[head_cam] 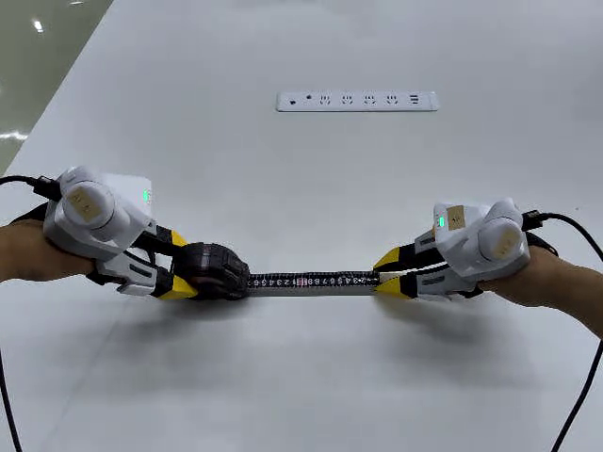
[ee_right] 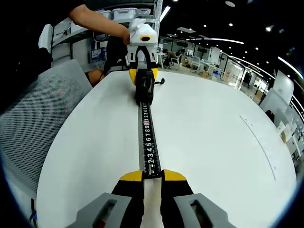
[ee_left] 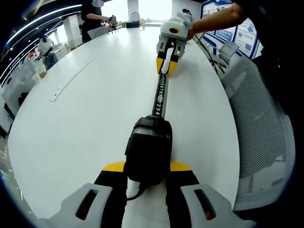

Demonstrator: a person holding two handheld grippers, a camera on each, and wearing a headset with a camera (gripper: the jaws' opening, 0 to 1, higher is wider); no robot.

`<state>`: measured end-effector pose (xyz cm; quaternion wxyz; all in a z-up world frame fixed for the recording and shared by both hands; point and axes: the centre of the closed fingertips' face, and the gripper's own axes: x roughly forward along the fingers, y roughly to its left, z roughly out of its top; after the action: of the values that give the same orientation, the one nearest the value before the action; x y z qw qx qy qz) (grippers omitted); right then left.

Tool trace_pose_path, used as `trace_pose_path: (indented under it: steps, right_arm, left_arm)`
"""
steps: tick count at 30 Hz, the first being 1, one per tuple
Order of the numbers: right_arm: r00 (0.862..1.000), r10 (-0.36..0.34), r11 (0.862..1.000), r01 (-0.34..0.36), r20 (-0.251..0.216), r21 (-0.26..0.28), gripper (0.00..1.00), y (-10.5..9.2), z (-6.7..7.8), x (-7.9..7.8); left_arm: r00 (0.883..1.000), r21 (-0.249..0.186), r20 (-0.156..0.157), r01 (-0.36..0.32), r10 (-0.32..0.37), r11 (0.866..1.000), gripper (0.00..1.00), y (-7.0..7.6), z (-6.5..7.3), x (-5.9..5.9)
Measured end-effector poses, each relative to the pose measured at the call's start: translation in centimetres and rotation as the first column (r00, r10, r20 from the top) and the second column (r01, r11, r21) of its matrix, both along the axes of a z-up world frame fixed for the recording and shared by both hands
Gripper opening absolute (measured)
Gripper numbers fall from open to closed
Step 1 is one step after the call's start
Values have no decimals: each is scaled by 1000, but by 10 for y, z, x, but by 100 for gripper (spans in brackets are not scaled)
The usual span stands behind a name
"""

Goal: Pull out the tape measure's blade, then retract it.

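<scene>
A black tape measure case [head_cam: 212, 270] rests on the white table, and my left gripper [head_cam: 177, 265] is shut on it. In the left gripper view the case [ee_left: 148, 148] sits between the yellow-tipped jaws. Its blade [head_cam: 311, 281] is drawn out to the right, with printed numbers facing up. My right gripper [head_cam: 388, 273] is shut on the blade's end. The right gripper view looks along the blade [ee_right: 148, 142] toward the case [ee_right: 144, 85] and the left gripper [ee_right: 142, 71] beyond it. In the left gripper view the blade [ee_left: 160, 92] runs to the right gripper [ee_left: 166, 70].
A white power strip [head_cam: 357, 101] lies flat on the table [head_cam: 311, 377] beyond the tape. Mesh office chairs [ee_left: 256, 142] stand beside the table's edge. A person [ee_left: 92, 16] stands at the far end of the table.
</scene>
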<state>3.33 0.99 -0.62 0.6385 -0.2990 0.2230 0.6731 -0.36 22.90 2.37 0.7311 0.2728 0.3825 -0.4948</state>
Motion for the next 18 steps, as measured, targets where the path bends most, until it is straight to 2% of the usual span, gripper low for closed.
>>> trace_pose_path:
  steps: [9, 18]
  right_arm:
    - [1000, -11, 1000, 11, -8, -13, 8, -16, 0, -1]
    - [1000, -12, 1000, 12, -6, -20, 8, -22, 1, 0]
  left_arm:
    - [1000, 1, -1, 1, -1, 1000, 25, 0, 0, 0]
    - [1000, 3, -3, 0, 0, 1000, 25, 0, 0, 0]
